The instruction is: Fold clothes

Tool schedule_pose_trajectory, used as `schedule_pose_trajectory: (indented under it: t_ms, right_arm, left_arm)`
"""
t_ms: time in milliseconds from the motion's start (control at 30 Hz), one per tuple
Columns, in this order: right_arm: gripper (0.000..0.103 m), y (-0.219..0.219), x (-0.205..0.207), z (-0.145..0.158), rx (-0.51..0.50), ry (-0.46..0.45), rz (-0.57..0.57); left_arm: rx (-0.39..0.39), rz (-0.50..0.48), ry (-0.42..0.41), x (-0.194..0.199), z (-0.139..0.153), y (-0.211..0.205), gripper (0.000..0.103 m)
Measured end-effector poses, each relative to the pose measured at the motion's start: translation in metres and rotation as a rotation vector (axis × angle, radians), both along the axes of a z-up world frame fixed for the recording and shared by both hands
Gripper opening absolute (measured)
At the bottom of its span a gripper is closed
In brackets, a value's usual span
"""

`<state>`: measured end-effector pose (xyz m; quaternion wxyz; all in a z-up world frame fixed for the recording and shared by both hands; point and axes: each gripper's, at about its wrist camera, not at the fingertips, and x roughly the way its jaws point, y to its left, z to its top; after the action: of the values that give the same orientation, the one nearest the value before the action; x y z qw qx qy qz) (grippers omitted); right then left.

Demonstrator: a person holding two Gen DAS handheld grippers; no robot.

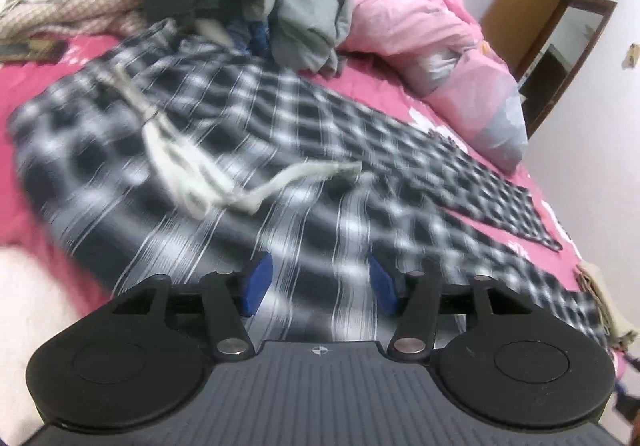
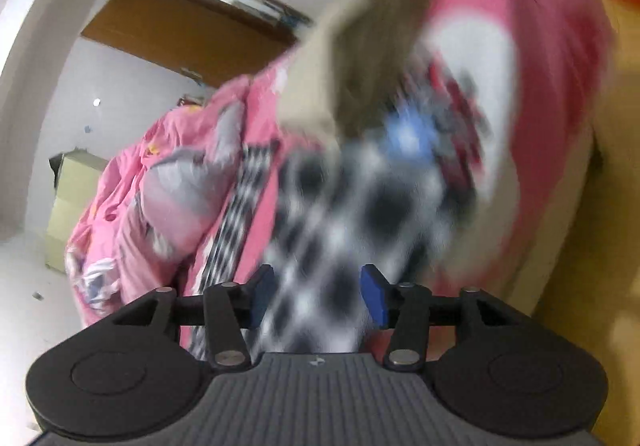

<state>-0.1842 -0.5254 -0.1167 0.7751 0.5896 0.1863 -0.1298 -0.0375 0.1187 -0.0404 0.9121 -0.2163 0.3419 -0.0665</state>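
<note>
Plaid trousers spread flat on pink bed, drawstring loose on top. Left gripper open above cloth, nothing pinched. Right gripper open, blurred plaid between pads, contact unclear. Risk: fold slumping once released; drawstring snagging a finger.

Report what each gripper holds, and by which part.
Nothing is clamped. The left gripper stands open above the black-and-white checked trousers; the right gripper stands open with that cloth between its pads.
</note>
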Motion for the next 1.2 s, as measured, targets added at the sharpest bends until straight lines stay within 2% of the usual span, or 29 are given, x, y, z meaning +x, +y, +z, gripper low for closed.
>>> schedule_pose_trajectory:
  t_ms: [200, 533, 700, 967, 1200]
  right_arm:
    - [0.054, 0.013, -0.006, -0.052, 0.241, -0.031, -0.016]
    - [0.054, 0.032, 0.02, -0.063, 0.379, -0.176, 0.068]
    - [0.054, 0.044, 0.028, -0.064, 0.42, -0.215, 0.113]
    - [0.054, 0.067, 0.045, -0.058, 0.44, -0.204, 0.209]
    - [0.051, 0.092, 0.062, -0.054, 0.43, -0.179, 0.297]
  left_arm:
    - [-0.049, -0.002, 0.058, -0.019, -0.013, 0.002, 0.058]
    - [-0.186, 0.069, 0.104, -0.025, -0.035, 0.012, 0.058]
    - [-0.244, 0.171, 0.072, -0.031, -0.038, 0.029, 0.058]
    - [-0.387, 0.35, 0.03, -0.04, -0.047, 0.073, 0.053]
    - [-0.436, 0.418, 0.012, -0.026, -0.053, 0.092, 0.042]
